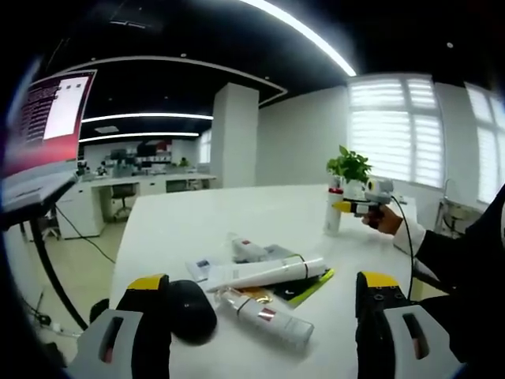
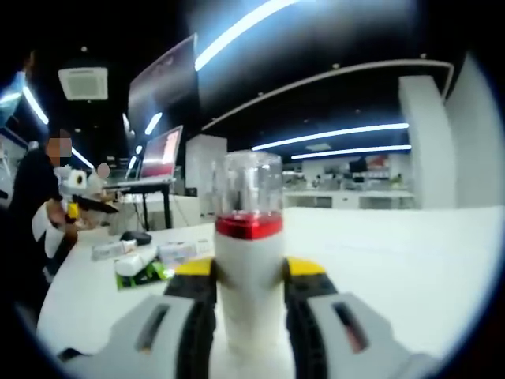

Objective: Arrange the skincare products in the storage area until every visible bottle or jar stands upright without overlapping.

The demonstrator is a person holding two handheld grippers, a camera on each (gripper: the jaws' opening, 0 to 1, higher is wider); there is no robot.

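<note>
- Wide-spread left gripper (image 1: 264, 304) hangs over the white table (image 1: 181, 217), a black mouse (image 1: 189, 309) by its left jaw.
- Between its jaws, ahead, lie a capped bottle (image 1: 264, 314), a white tube (image 1: 264, 274) and leaflets (image 1: 304, 286).
- Farther off, the right gripper (image 2: 248, 304) clamps an upright red-banded bottle (image 2: 248, 260) beside a potted plant (image 1: 349, 170).

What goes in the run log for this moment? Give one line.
right gripper: shut on upright bottle | left gripper: open, above lying tubes | table: tubes not yet upright
</note>
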